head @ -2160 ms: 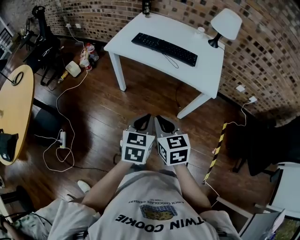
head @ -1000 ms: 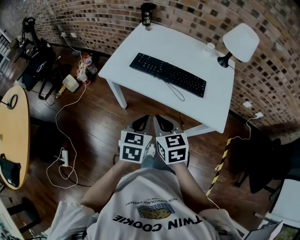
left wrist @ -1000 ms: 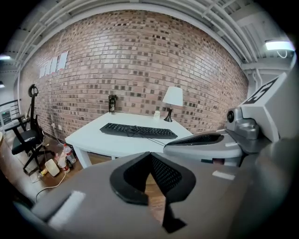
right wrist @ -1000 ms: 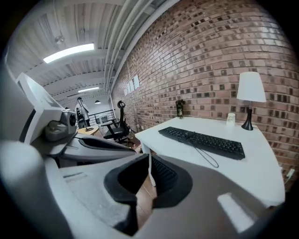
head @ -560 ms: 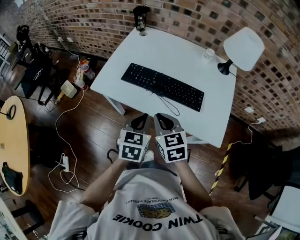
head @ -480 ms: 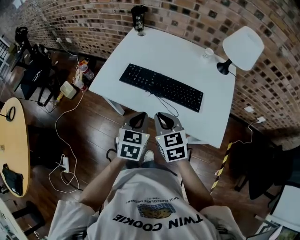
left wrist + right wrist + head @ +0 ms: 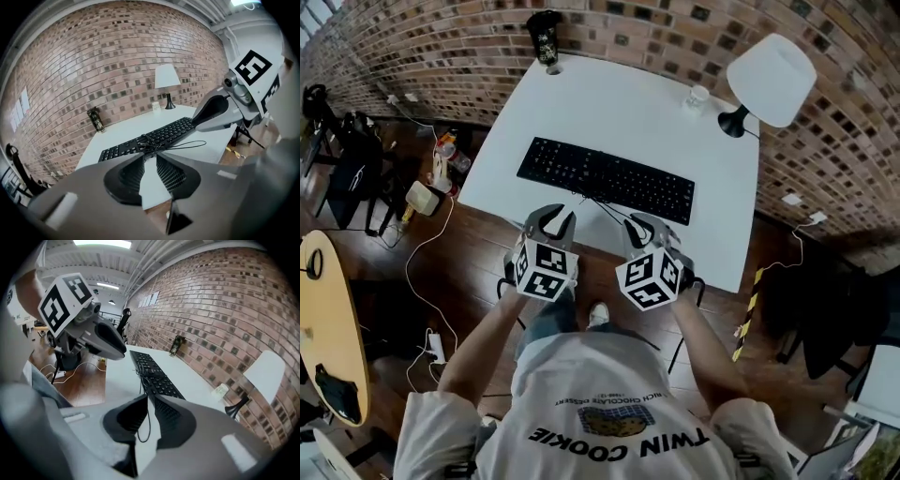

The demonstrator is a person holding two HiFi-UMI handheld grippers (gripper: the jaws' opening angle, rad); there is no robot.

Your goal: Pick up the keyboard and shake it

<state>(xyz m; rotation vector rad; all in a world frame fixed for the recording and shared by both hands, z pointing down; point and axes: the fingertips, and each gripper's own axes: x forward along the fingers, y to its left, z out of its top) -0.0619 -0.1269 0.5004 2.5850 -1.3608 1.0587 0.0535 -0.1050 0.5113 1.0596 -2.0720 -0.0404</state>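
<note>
A black keyboard (image 7: 605, 181) lies slanted on the white table (image 7: 609, 103), with its thin cable (image 7: 609, 212) looping toward the near edge. My left gripper (image 7: 553, 217) hovers over the table's near edge, just short of the keyboard's left half. Its jaws have just been opening and nothing is between them. My right gripper (image 7: 642, 228) hovers short of the keyboard's right half; its jaws have parted a little and are also empty. The left gripper view shows the keyboard (image 7: 154, 138) ahead of the left gripper (image 7: 150, 157). The right gripper view shows the keyboard (image 7: 154, 373) beyond the right gripper (image 7: 151, 401).
A white lamp (image 7: 772, 67) and a small cup (image 7: 698, 97) stand at the table's far right, and a dark can (image 7: 545, 25) at the far left corner. A brick wall runs behind. On the wooden floor at left are cables (image 7: 431, 281) and a round wooden table (image 7: 328, 337).
Both grippers have moved forward to the table's near edge, spread apart and rolled outward. Their jaws, pressed together before, now show a gap. The table and keyboard appear closer.
</note>
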